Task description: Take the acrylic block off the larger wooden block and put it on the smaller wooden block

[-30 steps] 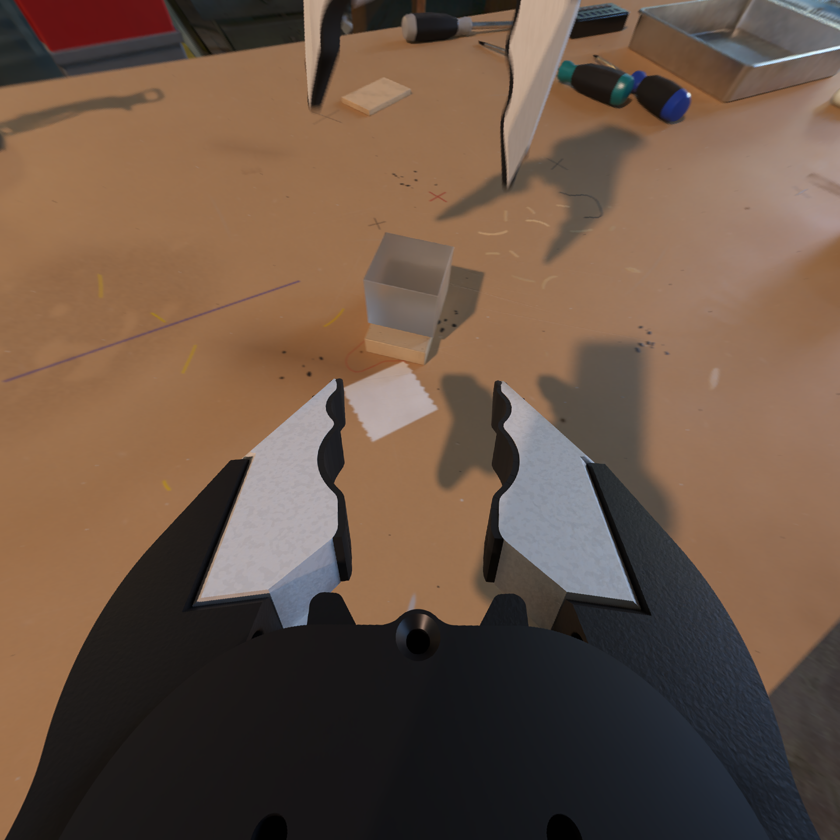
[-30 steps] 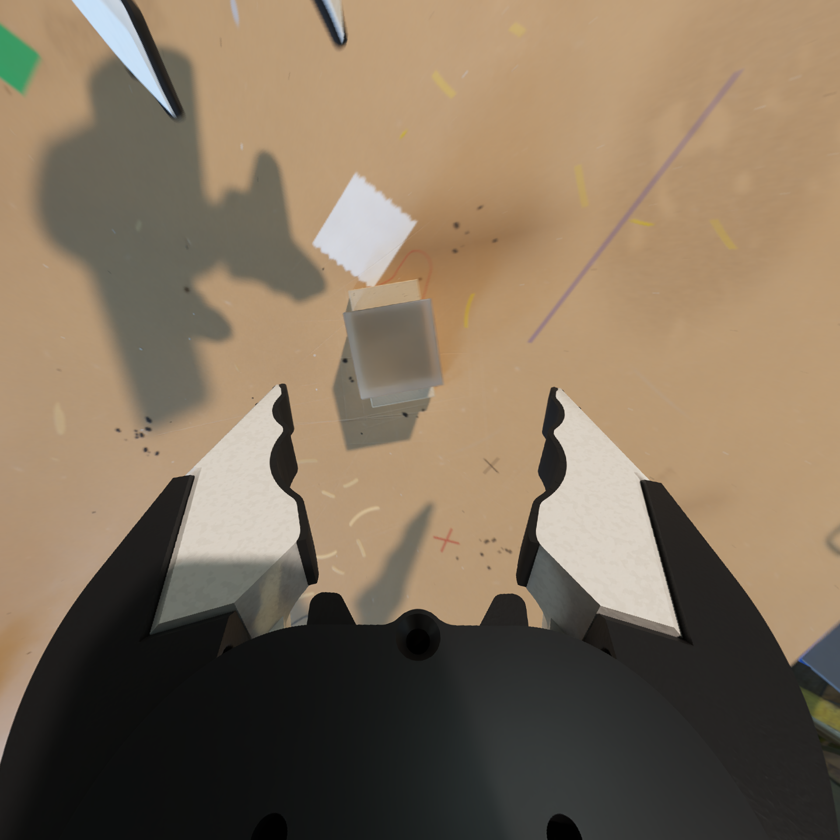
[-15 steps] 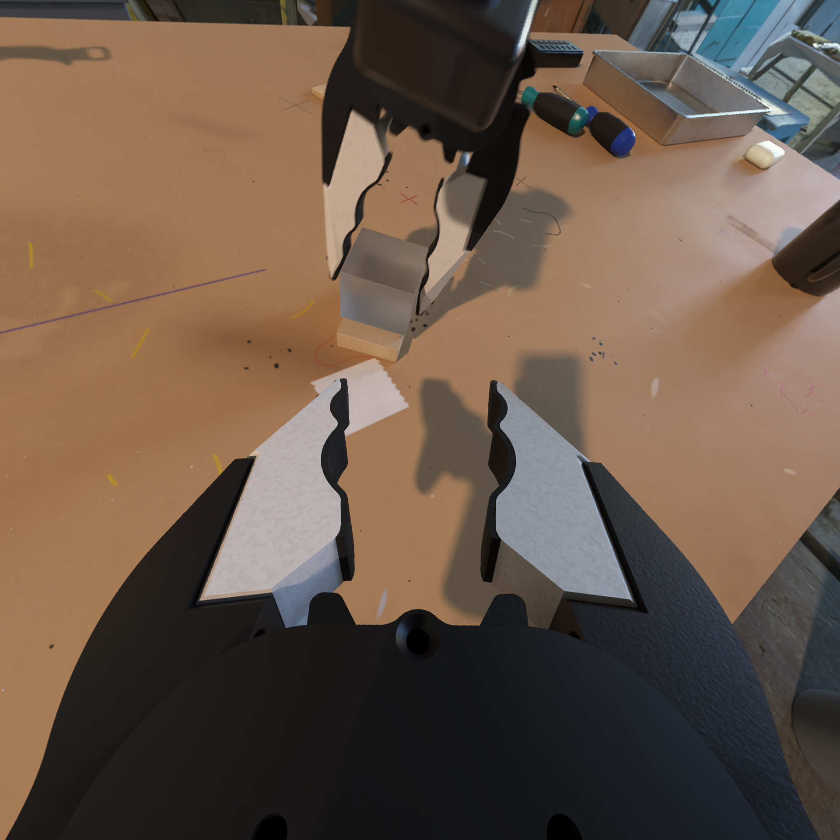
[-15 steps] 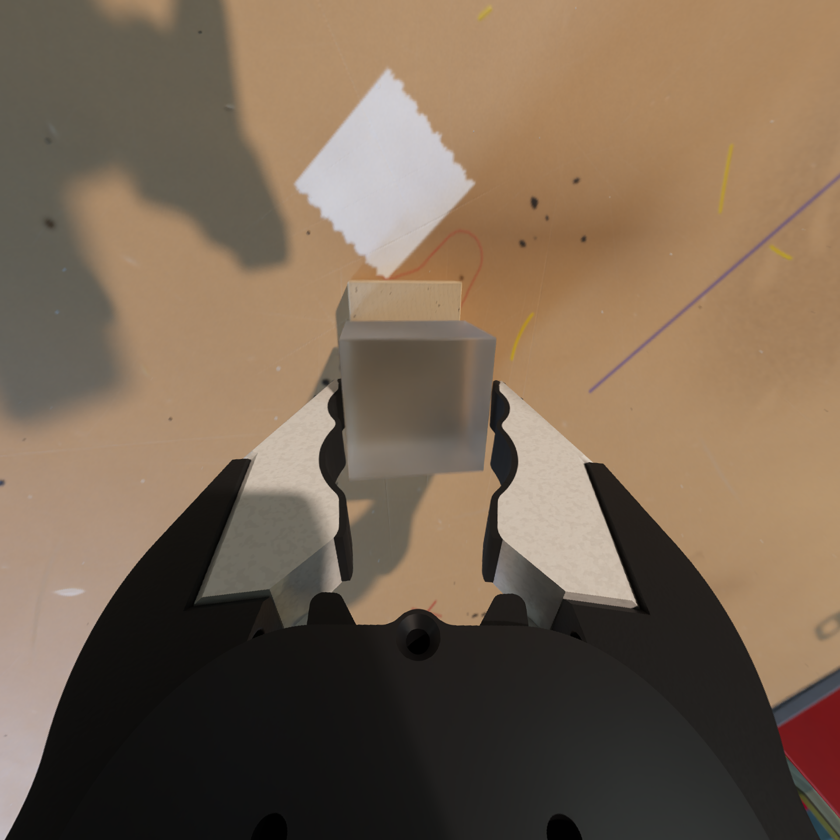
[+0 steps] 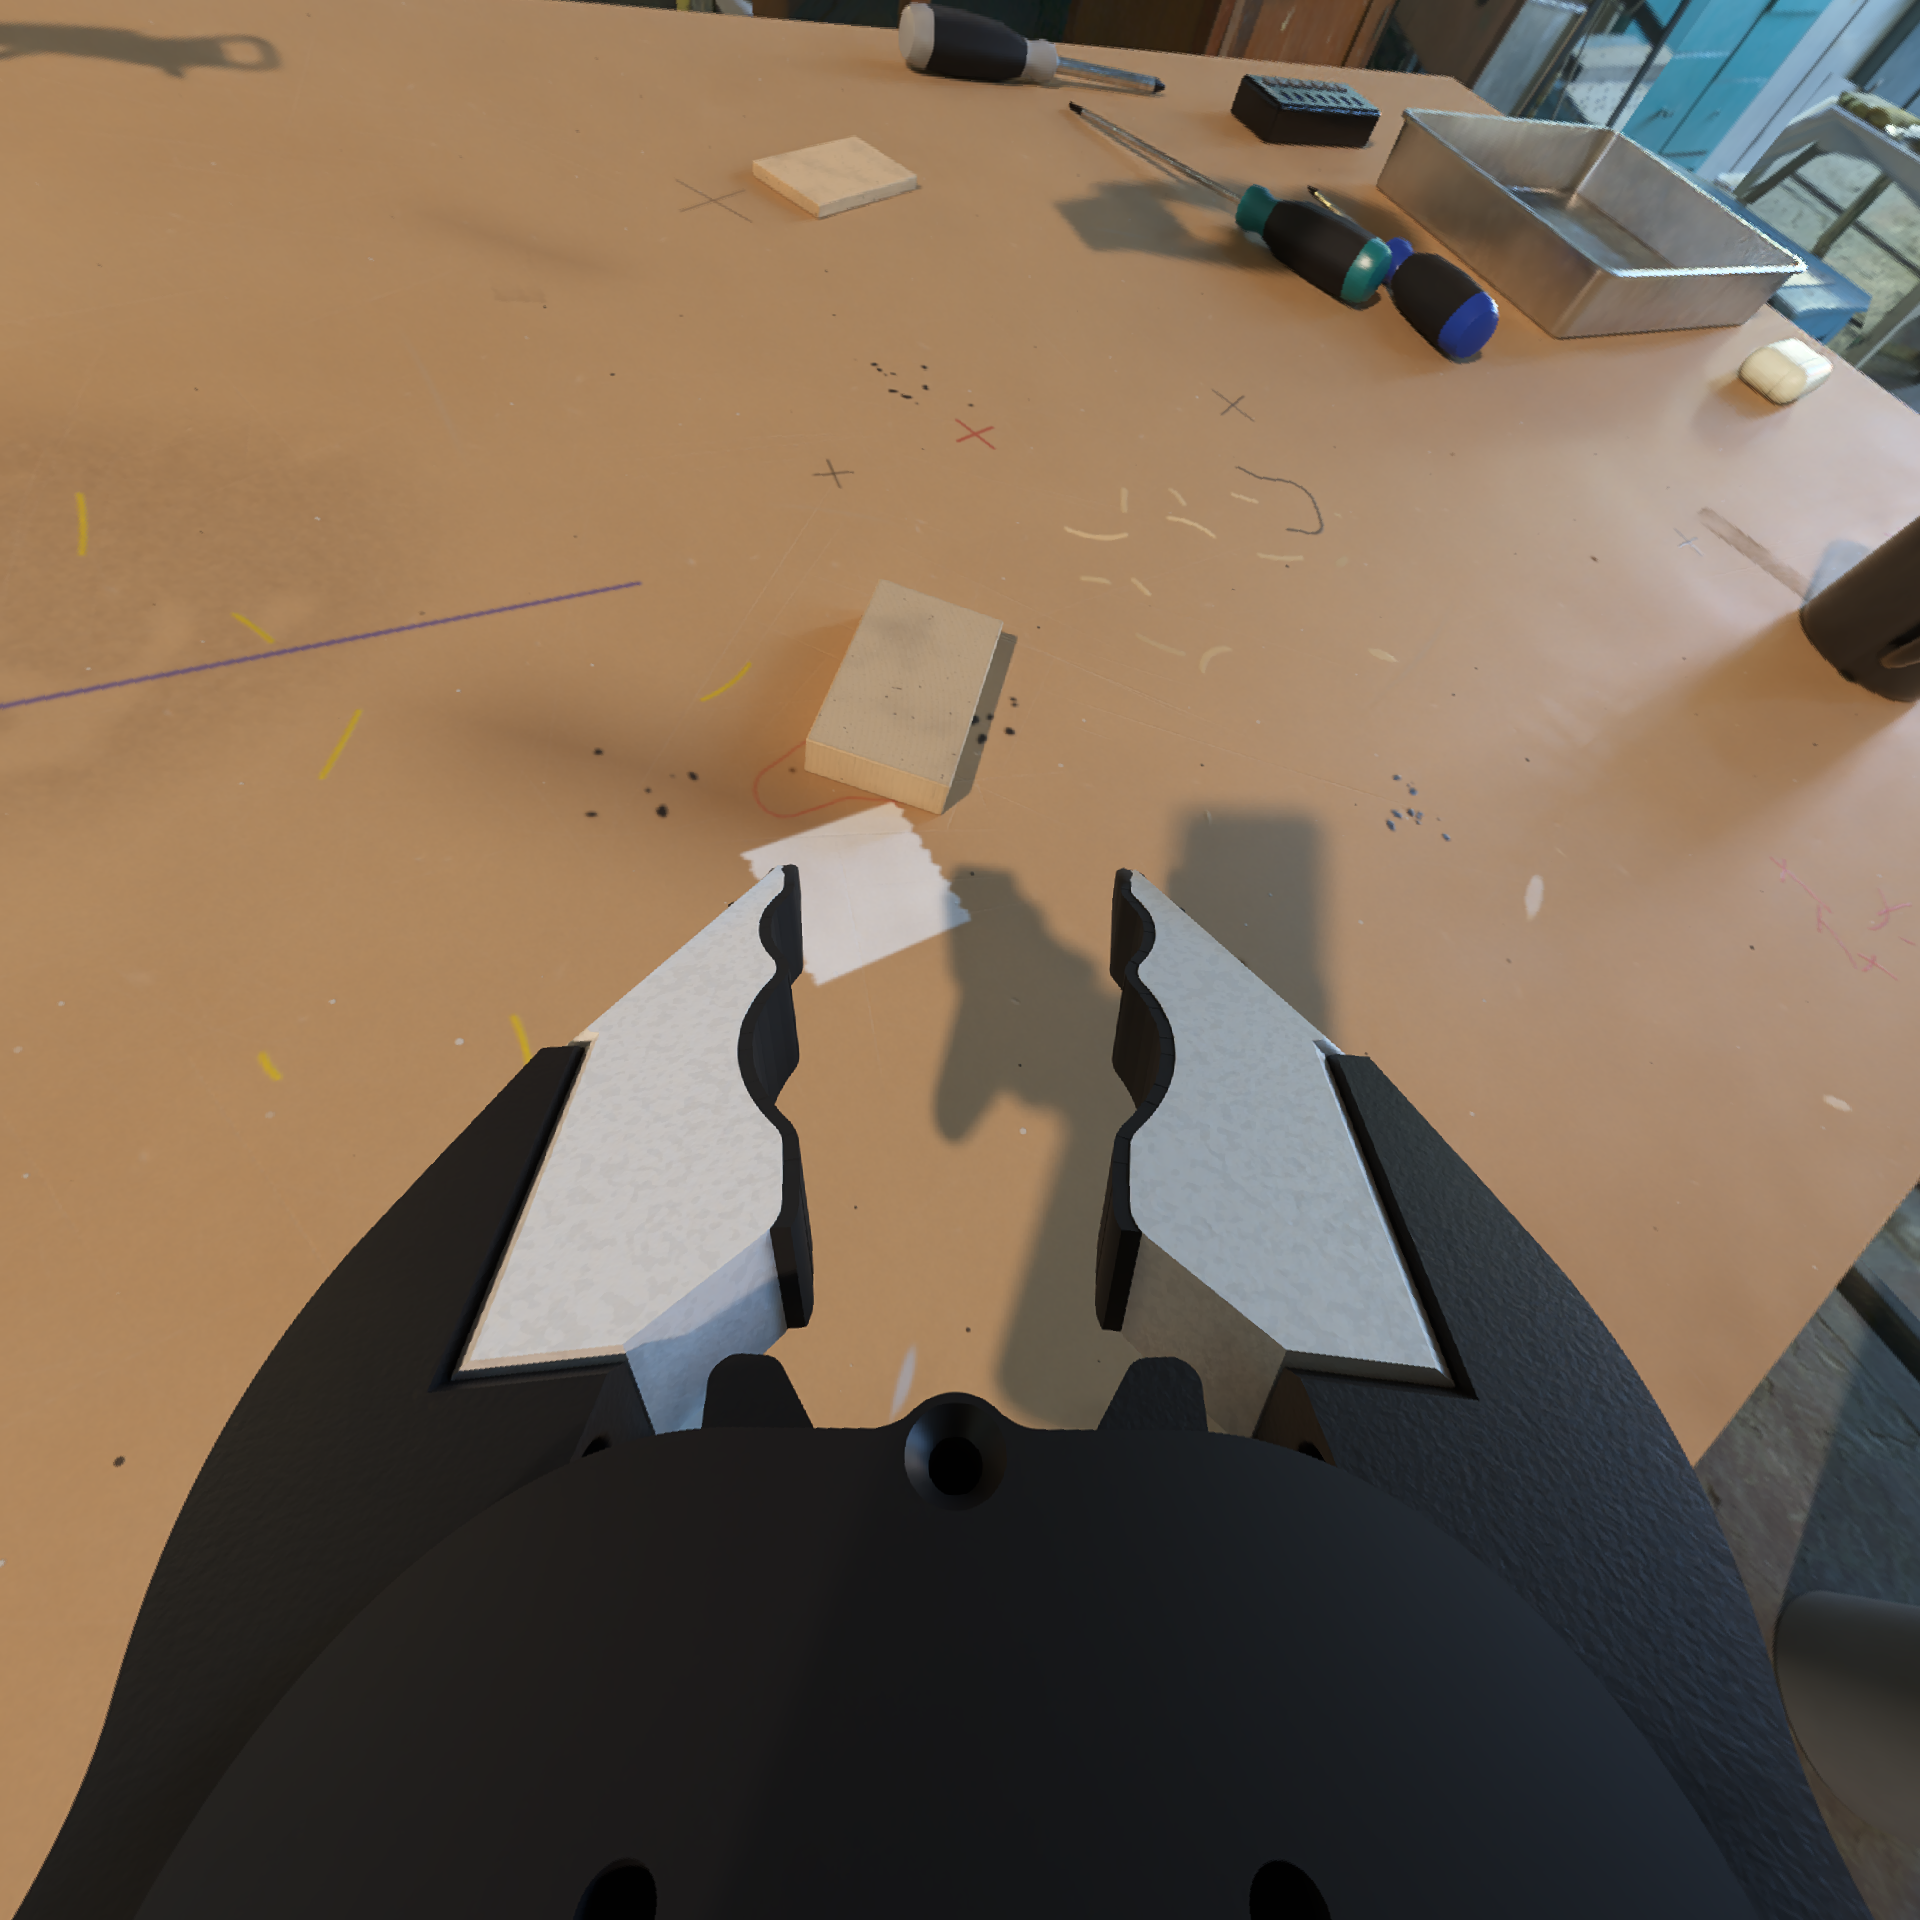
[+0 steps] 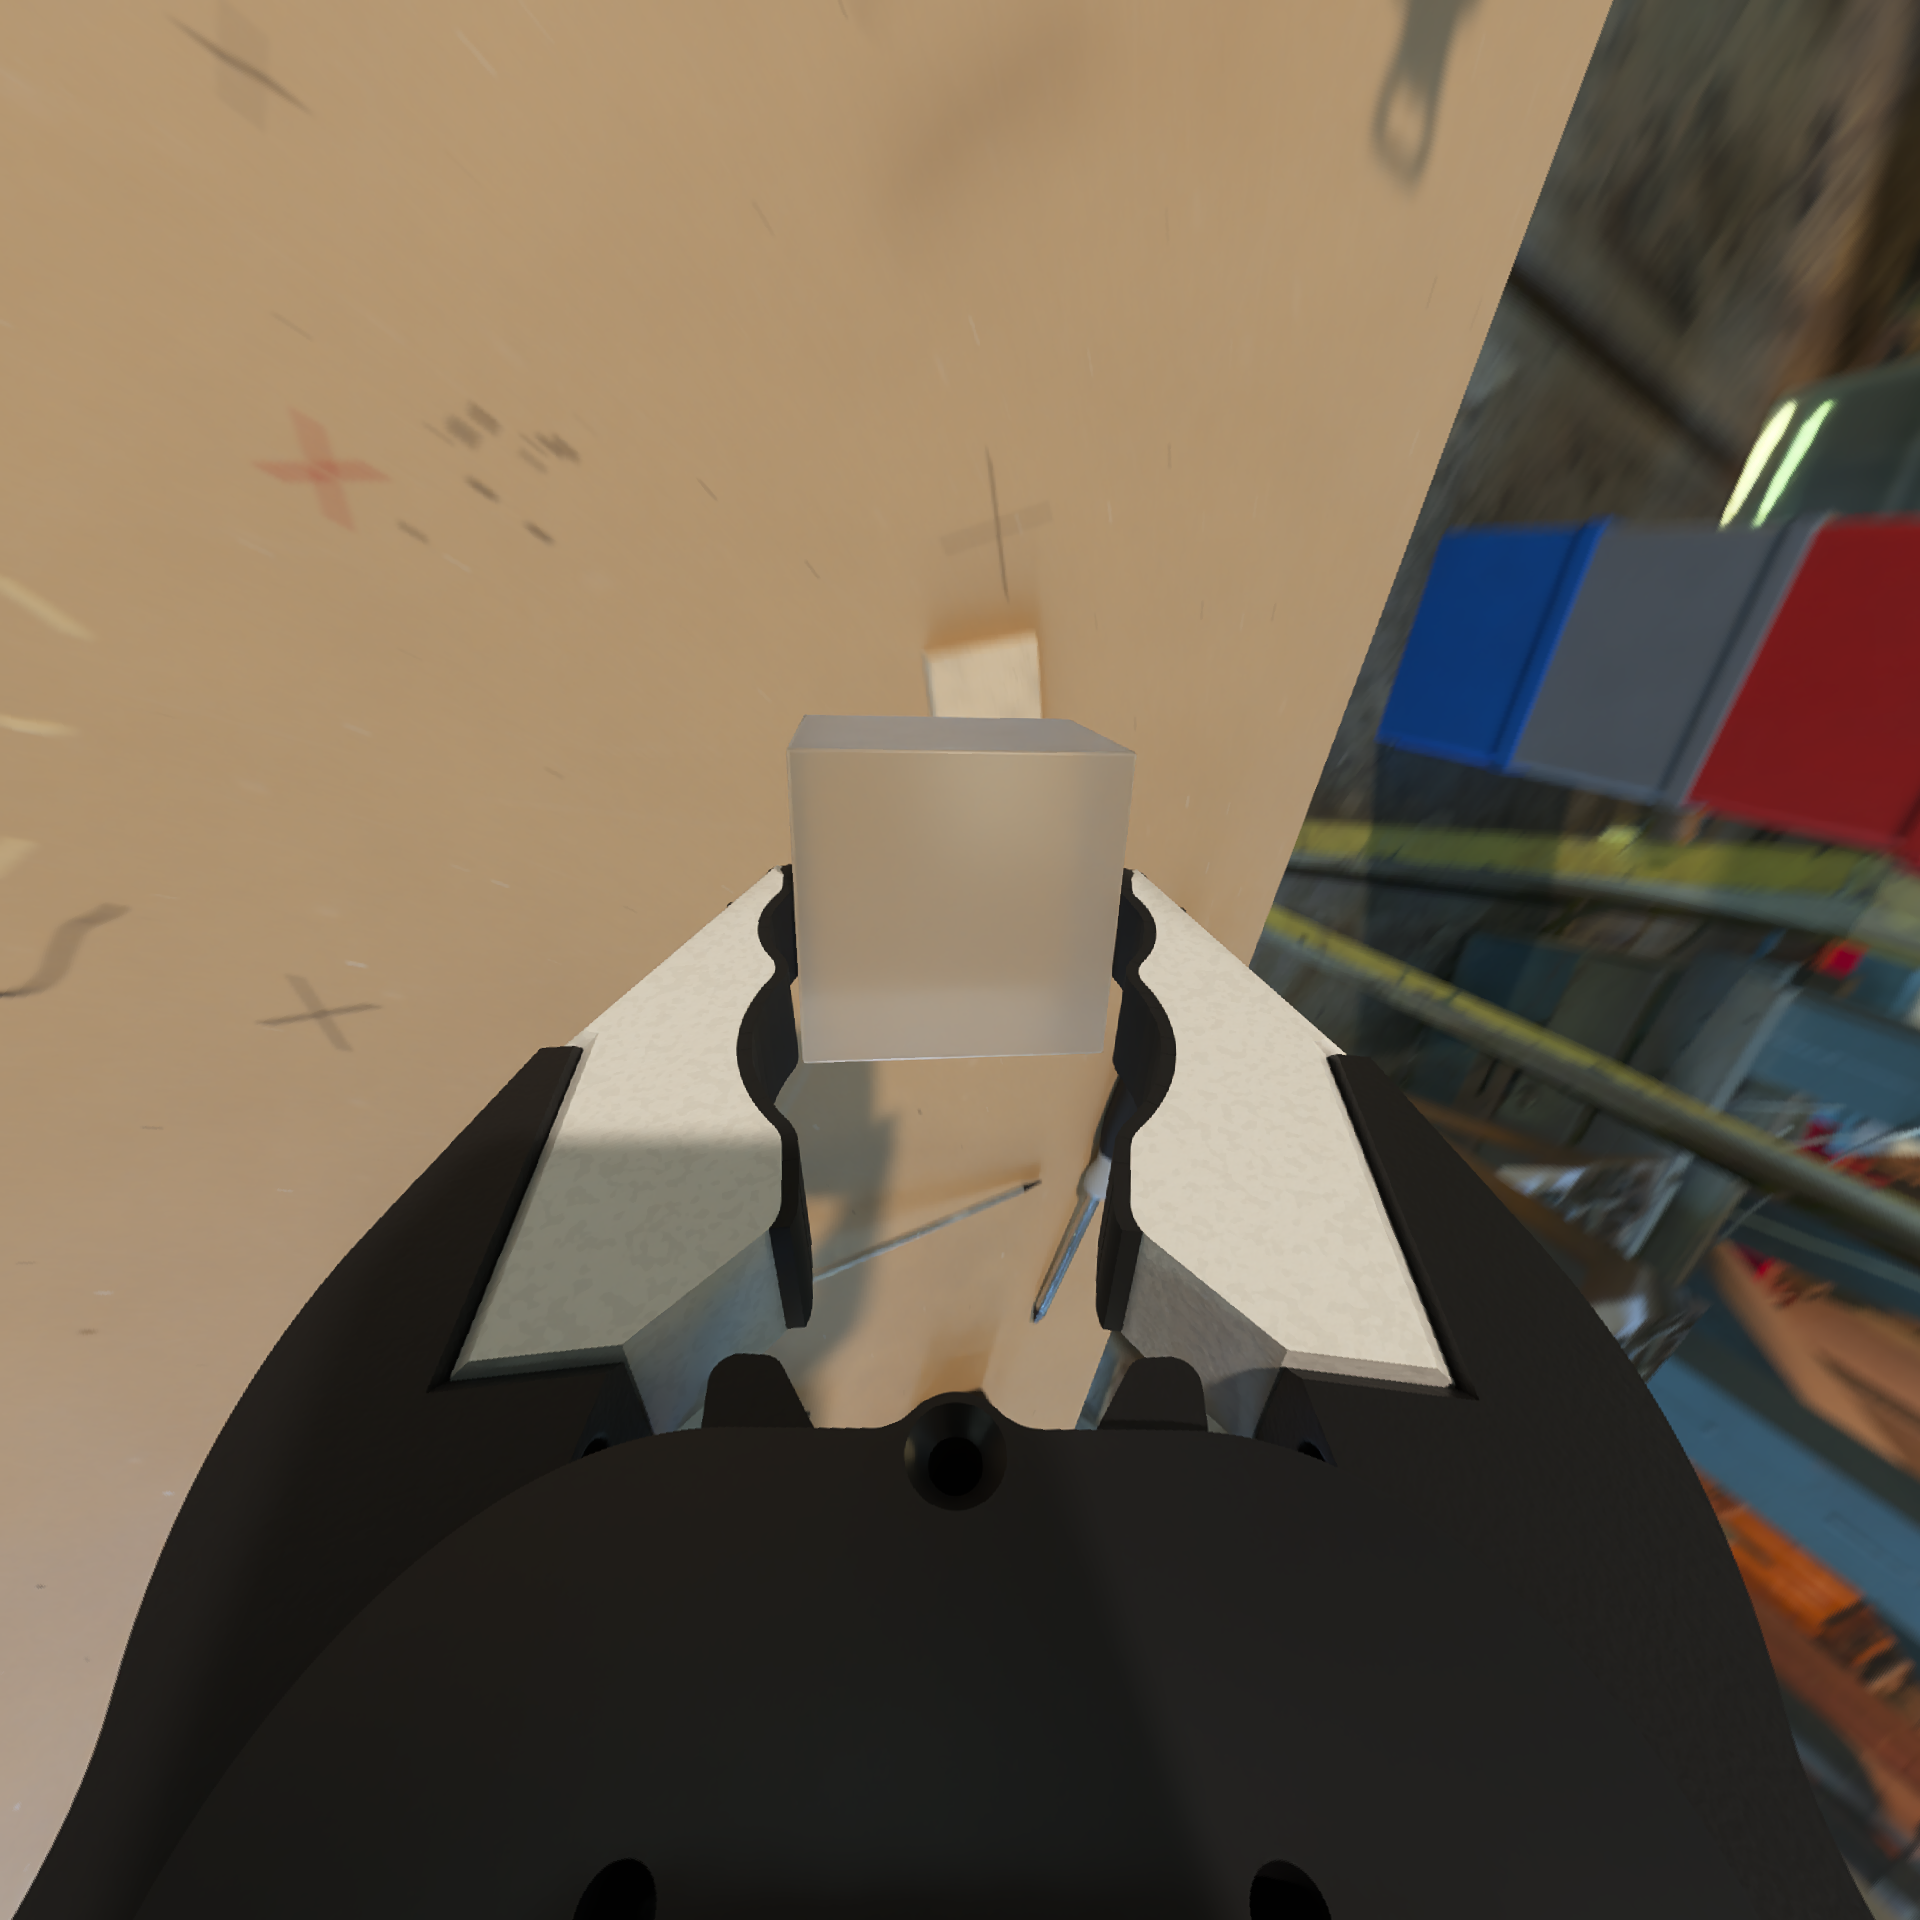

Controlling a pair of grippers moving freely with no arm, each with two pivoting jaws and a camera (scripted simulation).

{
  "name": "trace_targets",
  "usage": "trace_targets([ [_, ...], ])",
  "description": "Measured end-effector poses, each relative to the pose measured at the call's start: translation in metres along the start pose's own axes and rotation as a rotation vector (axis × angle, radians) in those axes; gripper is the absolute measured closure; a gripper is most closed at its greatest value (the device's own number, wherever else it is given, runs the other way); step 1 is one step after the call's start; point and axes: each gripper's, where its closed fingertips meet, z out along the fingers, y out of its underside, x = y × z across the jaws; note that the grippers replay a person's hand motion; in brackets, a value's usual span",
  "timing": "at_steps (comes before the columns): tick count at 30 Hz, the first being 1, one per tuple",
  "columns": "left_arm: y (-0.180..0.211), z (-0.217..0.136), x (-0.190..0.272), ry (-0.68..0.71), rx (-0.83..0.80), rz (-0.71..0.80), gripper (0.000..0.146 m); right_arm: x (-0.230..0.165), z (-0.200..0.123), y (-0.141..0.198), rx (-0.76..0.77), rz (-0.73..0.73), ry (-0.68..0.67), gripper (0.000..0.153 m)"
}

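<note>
My right gripper [image 6: 954, 883] is shut on the frosted clear acrylic block [image 6: 956, 935] and holds it above the table. Just beyond it a pale wooden block [image 6: 982, 675] lies on the table, partly hidden by the acrylic block. In the left wrist view the larger wooden block [image 5: 909, 696] lies bare in the middle of the table. The thin, smaller wooden block [image 5: 834, 175] lies farther back. My left gripper [image 5: 951, 883] is open and empty, short of the larger block. The right gripper does not show in the left wrist view.
A white paper scrap [image 5: 883, 914] lies by the left fingertip. Screwdrivers [image 5: 1340, 255], a black box [image 5: 1304, 109], a metal tray [image 5: 1579, 223] and a white eraser [image 5: 1782, 371] lie at the back right. A dark cylinder [image 5: 1865, 623] stands at the right edge. The table edge [image 6: 1403, 623] runs close on the right.
My right gripper closed on the acrylic block, lifted it off the larger wooden block and carried it away toward the far block. My left gripper has stayed open and hardly moved.
</note>
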Motion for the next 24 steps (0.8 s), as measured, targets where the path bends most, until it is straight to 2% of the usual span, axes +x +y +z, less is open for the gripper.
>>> trace_targets([
  [4, 0.000, 0.004, -0.005, -0.017, 0.000, 0.000, 0.086, 0.030, 0.072, 0.039, -0.107, 0.067, -0.118, 0.092],
  [9, 0.004, 0.008, -0.010, -0.039, -0.020, 0.006, 0.087, 0.043, 0.129, 0.049, -0.187, -0.005, -0.175, 0.092],
  [13, 0.009, 0.012, -0.015, -0.051, -0.038, 0.012, 0.087, 0.041, 0.149, 0.038, -0.141, -0.012, -0.250, 0.092],
  [19, 0.013, 0.014, -0.021, -0.064, -0.053, -0.001, 0.087, 0.027, 0.164, 0.038, -0.122, -0.038, -0.335, 0.092],
  [24, 0.013, 0.016, -0.024, -0.060, -0.052, -0.015, 0.087, 0.023, 0.167, 0.039, -0.116, -0.099, -0.334, 0.092],
])
